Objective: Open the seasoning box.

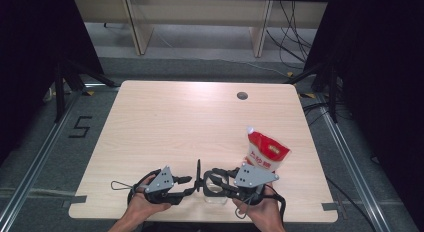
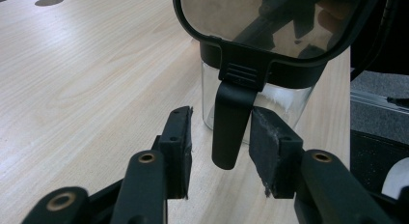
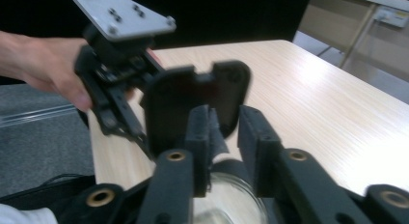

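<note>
1. Your left gripper [image 2: 219,149] has its two black jaws apart, with foam pads [image 2: 266,147] facing inward.
2. Between them hangs the black latch tab [image 2: 230,125] of a clear glass jar [image 2: 284,101]; neither pad touches it.
3. The jar stands on the light wooden table [image 2: 87,79], close to its edge on the right of this view.
4. Its lid [image 2: 270,21] is swung up on end, a tinted pane in a black frame.
5. A round hole [image 2: 49,1] sits in the table's far left corner.
</note>
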